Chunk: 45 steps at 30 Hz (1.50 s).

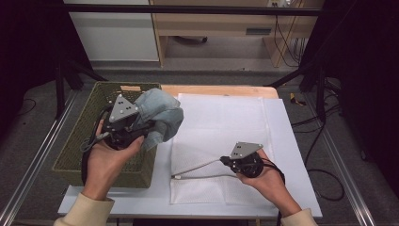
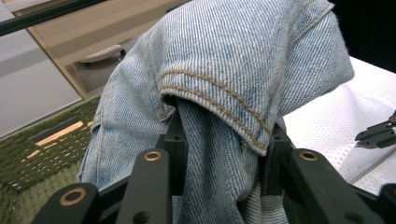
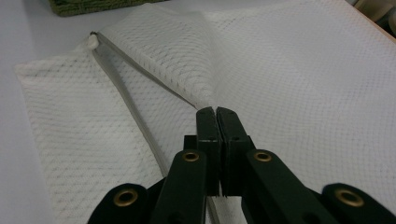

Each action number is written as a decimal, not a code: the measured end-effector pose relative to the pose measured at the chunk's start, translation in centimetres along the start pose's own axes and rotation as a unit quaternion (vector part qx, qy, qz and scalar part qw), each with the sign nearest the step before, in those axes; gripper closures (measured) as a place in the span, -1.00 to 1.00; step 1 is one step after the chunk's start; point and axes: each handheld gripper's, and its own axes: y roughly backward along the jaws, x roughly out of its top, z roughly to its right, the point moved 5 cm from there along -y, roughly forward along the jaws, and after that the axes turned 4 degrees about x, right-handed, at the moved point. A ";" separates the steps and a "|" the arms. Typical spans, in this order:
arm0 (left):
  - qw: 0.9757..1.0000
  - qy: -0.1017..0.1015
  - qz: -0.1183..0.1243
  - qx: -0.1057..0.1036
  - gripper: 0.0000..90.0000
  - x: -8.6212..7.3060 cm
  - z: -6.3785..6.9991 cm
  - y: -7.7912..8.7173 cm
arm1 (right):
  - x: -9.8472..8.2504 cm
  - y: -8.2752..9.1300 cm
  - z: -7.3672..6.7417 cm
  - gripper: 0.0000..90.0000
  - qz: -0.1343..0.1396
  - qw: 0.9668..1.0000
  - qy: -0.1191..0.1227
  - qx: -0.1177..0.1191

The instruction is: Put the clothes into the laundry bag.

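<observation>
Clamping a bunched pale-blue denim garment [image 1: 157, 115] over the woven green basket [image 1: 82, 141], the left claw [image 2: 224, 144] carries it; the right claw [image 3: 217, 114], pressed together on the white mesh laundry bag's [image 1: 221, 127] zip edge, lifts its mouth, apparently to receive it.

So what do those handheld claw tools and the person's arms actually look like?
Each claw, left and right, has a black body topped by a grey three-cornered plate with dark holes, and a black cable trails from it. Up close, the black jaw arms carry brass-coloured rivets. The person wears cream long sleeves.
</observation>
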 end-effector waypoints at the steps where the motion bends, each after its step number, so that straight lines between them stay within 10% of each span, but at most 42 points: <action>1: 1.000 0.002 0.002 -0.001 0.42 0.1 0.1 -0.1 | 0.0 0.0 0.0 0.98 0.000 1.000 -0.002 0.001; 45: 0.998 -0.006 0.021 -0.063 0.42 1.2 6.2 -2.3 | 0.3 1.2 1.3 0.99 0.024 0.998 -0.056 0.023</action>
